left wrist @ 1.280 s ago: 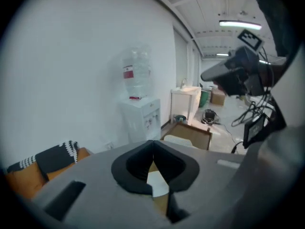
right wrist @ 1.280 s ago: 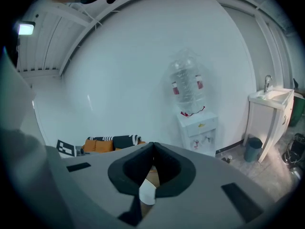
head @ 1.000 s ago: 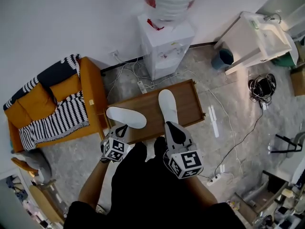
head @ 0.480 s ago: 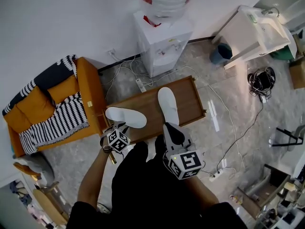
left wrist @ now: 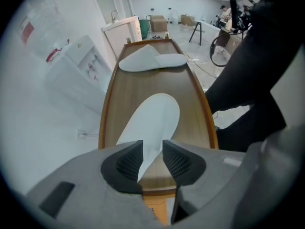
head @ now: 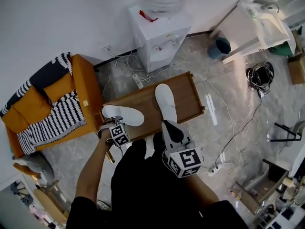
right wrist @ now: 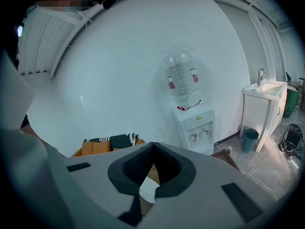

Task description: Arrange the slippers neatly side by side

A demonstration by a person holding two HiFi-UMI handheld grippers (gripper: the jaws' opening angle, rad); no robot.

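Two flat white fabric slippers lie on the low brown wooden counter (head: 188, 99), set apart and at an angle to each other: the crosswise slipper (head: 123, 115) toward the left end, the lengthwise slipper (head: 165, 101) near the middle. The left tongs (left wrist: 152, 159) are held narrowly apart, with the crosswise slipper's near end showing in the gap; contact cannot be confirmed. The right tongs (right wrist: 152, 146) are closed tip to tip, with nothing gripped. The slippers are judged light, thin and floppy, so the sole rim is best pinched and each slid rather than lifted.
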